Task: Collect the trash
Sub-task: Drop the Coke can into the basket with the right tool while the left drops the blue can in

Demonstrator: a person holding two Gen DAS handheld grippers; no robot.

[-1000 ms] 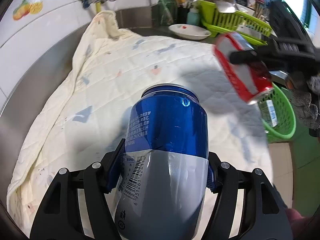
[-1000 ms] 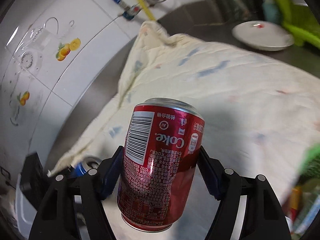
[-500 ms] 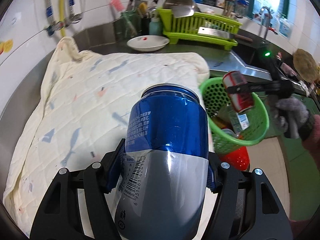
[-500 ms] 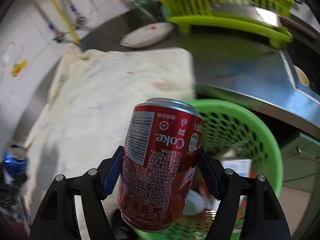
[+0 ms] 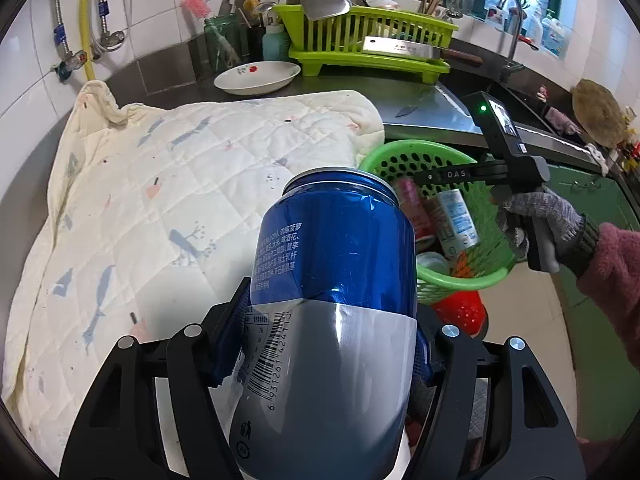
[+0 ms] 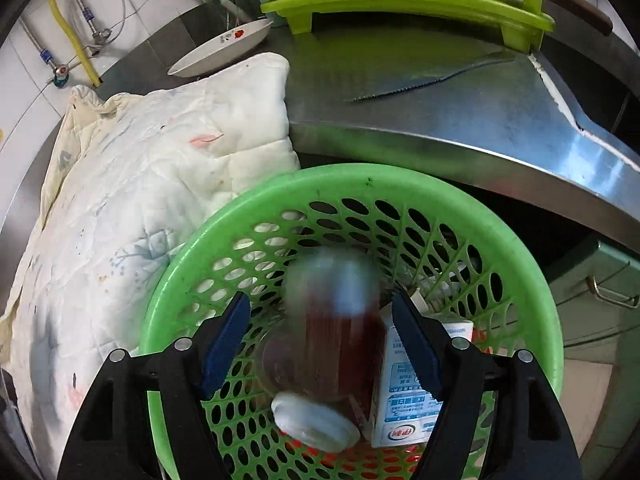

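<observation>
Your right gripper (image 6: 320, 340), jaws parted, drops the red can (image 6: 332, 320) into the green basket (image 6: 360, 184); your left gripper (image 5: 332, 344) clamps the blue can (image 5: 332, 280) above the quilt (image 5: 160, 184), so releasing now misses the basket.

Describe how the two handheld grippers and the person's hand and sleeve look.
Both the left gripper and right gripper have black linkage arms, silver pivot bolts and blue pads. The right one shows "DAS" lettering and a green light. A grey knitted glove and pink fuzzy sleeve are worn.
</observation>
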